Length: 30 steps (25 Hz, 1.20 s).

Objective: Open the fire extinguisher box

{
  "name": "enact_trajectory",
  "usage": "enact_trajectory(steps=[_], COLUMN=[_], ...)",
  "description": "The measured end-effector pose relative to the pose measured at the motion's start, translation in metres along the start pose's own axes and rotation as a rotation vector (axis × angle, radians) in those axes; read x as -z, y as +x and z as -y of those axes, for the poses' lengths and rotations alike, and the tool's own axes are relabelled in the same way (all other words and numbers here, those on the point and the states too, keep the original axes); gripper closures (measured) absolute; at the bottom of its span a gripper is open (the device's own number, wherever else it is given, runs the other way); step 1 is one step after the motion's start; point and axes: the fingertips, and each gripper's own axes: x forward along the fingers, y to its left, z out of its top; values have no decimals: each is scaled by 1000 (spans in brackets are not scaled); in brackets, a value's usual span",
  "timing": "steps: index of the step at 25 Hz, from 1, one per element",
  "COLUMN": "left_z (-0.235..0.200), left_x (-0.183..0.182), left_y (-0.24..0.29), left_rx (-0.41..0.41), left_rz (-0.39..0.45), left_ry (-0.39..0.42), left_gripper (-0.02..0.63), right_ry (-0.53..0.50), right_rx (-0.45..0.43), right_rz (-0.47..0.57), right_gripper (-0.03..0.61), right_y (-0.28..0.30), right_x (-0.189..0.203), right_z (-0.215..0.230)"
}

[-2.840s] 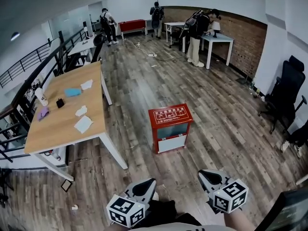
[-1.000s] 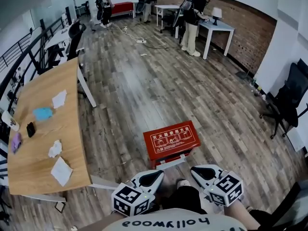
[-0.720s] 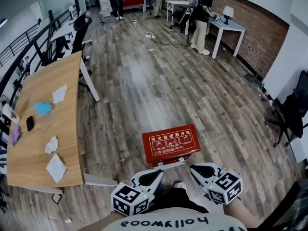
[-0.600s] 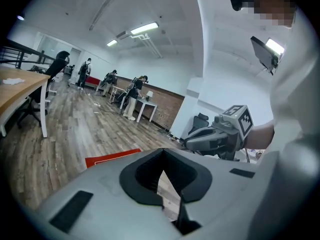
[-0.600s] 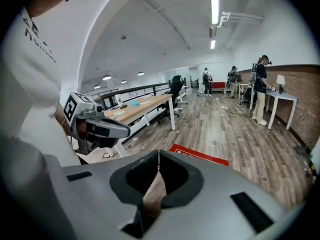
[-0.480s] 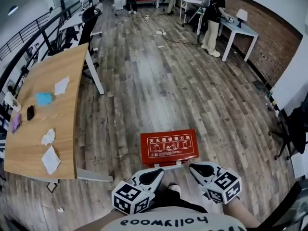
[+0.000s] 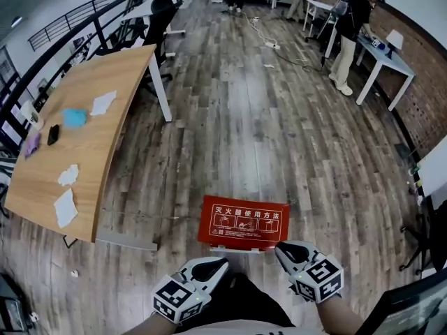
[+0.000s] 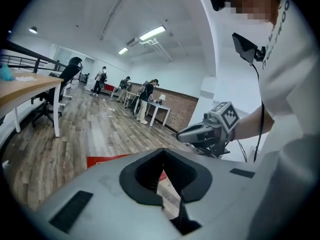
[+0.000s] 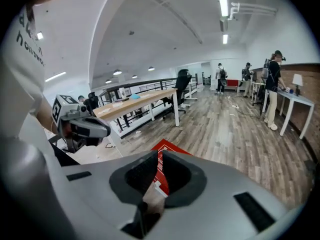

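Observation:
The red fire extinguisher box (image 7: 243,222) stands on the wooden floor with its lid down; white instruction print shows on top. My left gripper (image 7: 216,262) hovers just short of the box's near left edge, jaws together, nothing in them. My right gripper (image 7: 283,248) is at the near right corner, also shut and empty. In the left gripper view the closed left gripper (image 8: 163,156) points over the box (image 8: 105,160), and the right gripper (image 8: 200,132) shows beyond. In the right gripper view the closed right gripper (image 9: 160,156) covers part of the box (image 9: 169,147); the left gripper (image 9: 87,129) is at left.
A long wooden table (image 7: 84,131) with papers and small items stands at left, beside a black railing (image 7: 77,19). An office chair (image 7: 164,9) is at its far end. A person (image 7: 349,40) stands at white desks far right. A dark screen corner (image 7: 412,313) is bottom right.
The view has closed in on the box, which now lies right in front of both gripper tips. Both grippers have moved forward and down. Their jaws have stayed shut.

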Motion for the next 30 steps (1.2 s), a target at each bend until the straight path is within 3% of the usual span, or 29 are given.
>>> enact_trajectory(steps=[4, 7, 11, 15, 22, 30], left_z=[-17, -36, -66, -96, -123, -154], left_x=[16, 30, 53, 66, 76, 105], left_y=[2, 10, 26, 43, 34, 50], left_rx=[-55, -75, -75, -87, -119, -112], left_rz=[-11, -36, -68, -69, -67, -39], left_ry=[-34, -73, -93, -98, -52, -13], left_gripper=[606, 606, 606, 606, 606, 606], right_ry=[-74, -137, -209, -388, -731, -994], right_rx=[-20, -63, -75, -58, 46, 263], right_rz=[-36, -113, -195, -258, -320, -296], right_gripper=[555, 432, 430, 415, 326, 318], right_y=[34, 66, 107, 145, 182, 214], right_x=[18, 43, 79, 106, 148, 191], right_z=[10, 7, 3, 4, 2, 20])
